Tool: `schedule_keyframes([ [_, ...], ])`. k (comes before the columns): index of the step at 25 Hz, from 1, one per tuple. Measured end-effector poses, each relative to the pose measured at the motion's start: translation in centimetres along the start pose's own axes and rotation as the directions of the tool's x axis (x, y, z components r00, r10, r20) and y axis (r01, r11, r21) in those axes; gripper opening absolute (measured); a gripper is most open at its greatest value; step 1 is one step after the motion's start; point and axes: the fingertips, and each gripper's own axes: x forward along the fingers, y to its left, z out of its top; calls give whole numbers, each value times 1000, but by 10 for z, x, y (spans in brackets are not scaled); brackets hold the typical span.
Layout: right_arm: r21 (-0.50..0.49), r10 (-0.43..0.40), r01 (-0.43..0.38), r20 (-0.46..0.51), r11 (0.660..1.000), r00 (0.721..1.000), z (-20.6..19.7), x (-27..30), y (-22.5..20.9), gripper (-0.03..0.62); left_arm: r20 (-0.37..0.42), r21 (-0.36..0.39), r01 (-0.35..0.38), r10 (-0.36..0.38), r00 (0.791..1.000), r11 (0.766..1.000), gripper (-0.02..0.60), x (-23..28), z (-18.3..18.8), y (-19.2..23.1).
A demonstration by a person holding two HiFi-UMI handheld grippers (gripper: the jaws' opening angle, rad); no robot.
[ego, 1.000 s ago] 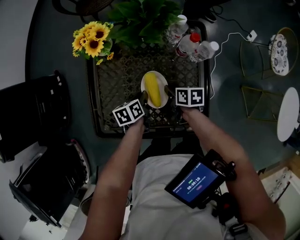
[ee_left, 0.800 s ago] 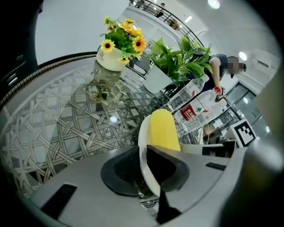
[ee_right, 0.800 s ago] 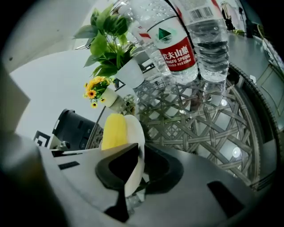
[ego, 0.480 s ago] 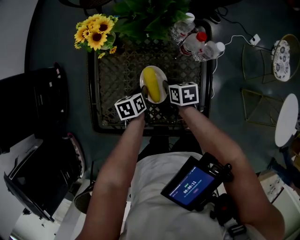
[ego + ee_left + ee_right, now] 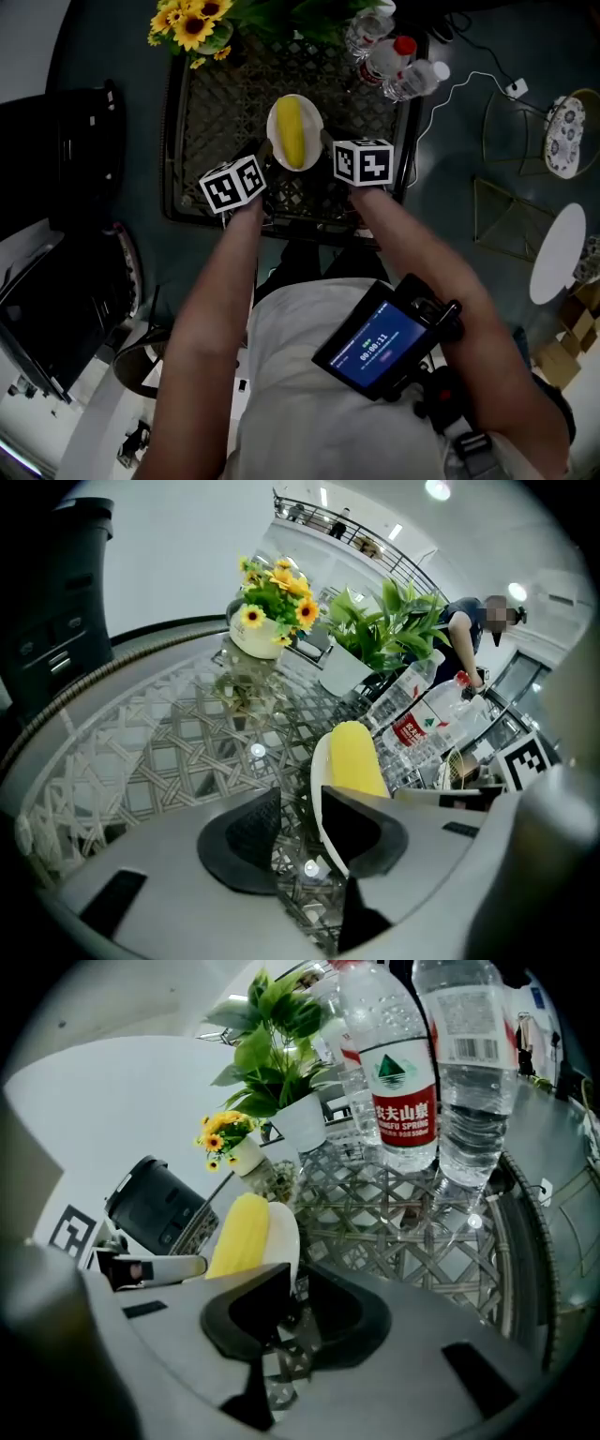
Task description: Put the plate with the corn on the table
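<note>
A white plate (image 5: pixel 279 108) carrying a yellow corn cob (image 5: pixel 291 131) lies on the woven glass-topped table (image 5: pixel 216 112), near its middle. My left gripper (image 5: pixel 265 155) is at the plate's near left rim. Its jaws are opening, and the plate rim (image 5: pixel 319 771) lies in the gap beside the right jaw, with clear space to the other one. My right gripper (image 5: pixel 326 145) is at the near right rim, its jaws standing narrow around the plate edge (image 5: pixel 284 1232). The corn (image 5: pixel 239 1237) rises just beyond them.
Sunflowers in a pot (image 5: pixel 187 21) and a leafy plant (image 5: pixel 380 635) stand at the table's far side, with water bottles (image 5: pixel 398 66) at the far right corner. A black bin (image 5: pixel 56 150) stands on the left. Wire-frame stands (image 5: pixel 511 220) and a white disc (image 5: pixel 558 253) are on the right.
The head view has tilted, so the table sits higher in the picture. The plate with the corn stays at the same spot on the table, both grippers at its near rim.
</note>
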Motion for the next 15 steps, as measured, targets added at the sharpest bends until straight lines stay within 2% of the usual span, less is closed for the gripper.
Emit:
schedule_keyframes([
  [6,-31,55,-54,61,998,997,3,-36,-4,37,91,-48,-9,14,996,999,114,-43,-23,-6],
  [8,-51,84,-81,66,995,994,4,-52,-2,35,109,-47,-15,20,994,999,114,-57,-35,-13],
  [9,-61,103,-99,68,993,992,4,-60,0,7,119,-49,-16,22,993,999,113,-64,-41,-17],
  [14,-115,201,-193,62,975,978,-1,-103,13,6,163,-61,-38,48,985,997,108,-101,-68,-40],
  [15,-124,213,-204,59,971,975,-3,-111,13,5,173,-60,-44,54,984,997,84,-108,-72,-45],
])
